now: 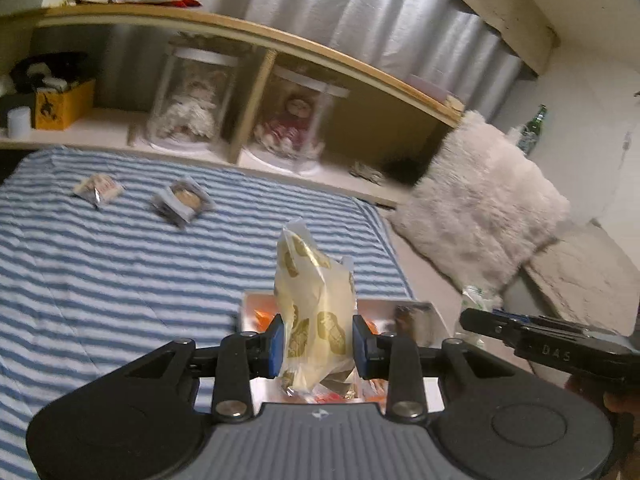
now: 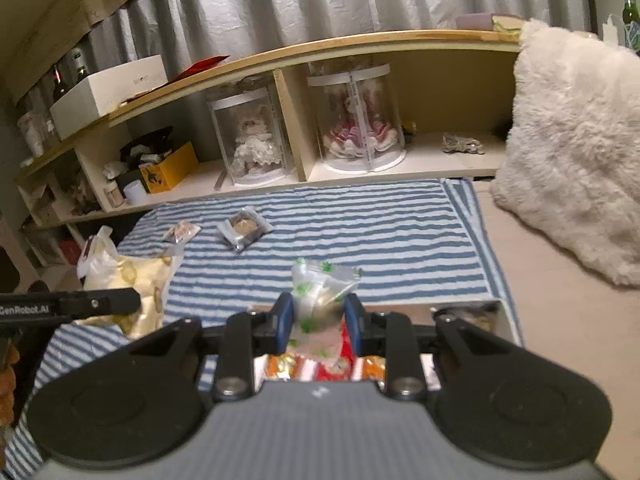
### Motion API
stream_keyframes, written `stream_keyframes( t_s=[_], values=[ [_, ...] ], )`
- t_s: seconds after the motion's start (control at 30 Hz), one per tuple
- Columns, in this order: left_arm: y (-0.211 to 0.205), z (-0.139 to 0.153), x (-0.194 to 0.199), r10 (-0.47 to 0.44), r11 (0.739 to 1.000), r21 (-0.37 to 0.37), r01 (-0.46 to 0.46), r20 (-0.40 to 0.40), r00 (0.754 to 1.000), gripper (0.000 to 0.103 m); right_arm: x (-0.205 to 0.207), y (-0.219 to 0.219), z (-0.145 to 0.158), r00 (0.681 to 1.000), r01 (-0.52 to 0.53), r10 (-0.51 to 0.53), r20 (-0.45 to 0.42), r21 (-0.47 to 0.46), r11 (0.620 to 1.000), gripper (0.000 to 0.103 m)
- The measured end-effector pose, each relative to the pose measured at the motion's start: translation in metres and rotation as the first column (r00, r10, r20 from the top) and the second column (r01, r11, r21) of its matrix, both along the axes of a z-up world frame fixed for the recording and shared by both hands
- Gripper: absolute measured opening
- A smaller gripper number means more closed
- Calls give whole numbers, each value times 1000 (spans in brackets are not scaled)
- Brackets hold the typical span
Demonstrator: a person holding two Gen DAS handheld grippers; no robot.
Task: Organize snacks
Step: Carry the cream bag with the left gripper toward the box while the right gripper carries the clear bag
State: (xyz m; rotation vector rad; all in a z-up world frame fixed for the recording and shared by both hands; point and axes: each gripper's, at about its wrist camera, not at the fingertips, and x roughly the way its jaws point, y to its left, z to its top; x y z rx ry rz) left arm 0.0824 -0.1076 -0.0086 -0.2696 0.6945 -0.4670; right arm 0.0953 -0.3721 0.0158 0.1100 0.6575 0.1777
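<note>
A blue-and-white striped blanket (image 2: 360, 228) covers the bed below a wooden shelf (image 2: 320, 50). A shallow snack box (image 2: 505, 312) sits at its near edge. The left gripper (image 1: 318, 340) holds its jaws pinched on a cream peanut-print packet (image 1: 312, 300) over the box (blurred); the right gripper (image 2: 319, 320) pinches a clear green-leaf packet (image 2: 320, 292). Two small packets (image 2: 244, 228) lie farther off.

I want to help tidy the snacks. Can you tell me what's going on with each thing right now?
Left gripper: shut on yellow snack packet, held up.
Right gripper: shut on clear green-leaf packet, held up.
Snack box: open, packets inside.
Dark cookie packet: lying loose on striped blanket.
Small white packet: lying loose too.
</note>
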Motion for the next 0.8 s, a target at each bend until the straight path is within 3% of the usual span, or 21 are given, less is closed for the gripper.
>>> stream_keyframes(
  t_s=[0.4,0.8],
  values=[
    [-40,-64,-20,-128,985,-130,111,-133,983,35,-35,-28,-21,997,16,-22,-79,-77,997,33],
    [-60,-125,-4,-169,980,-145,133,-273,947,35,-28,-63,-59,977,77,-97,-190,-109,991,33]
  ],
)
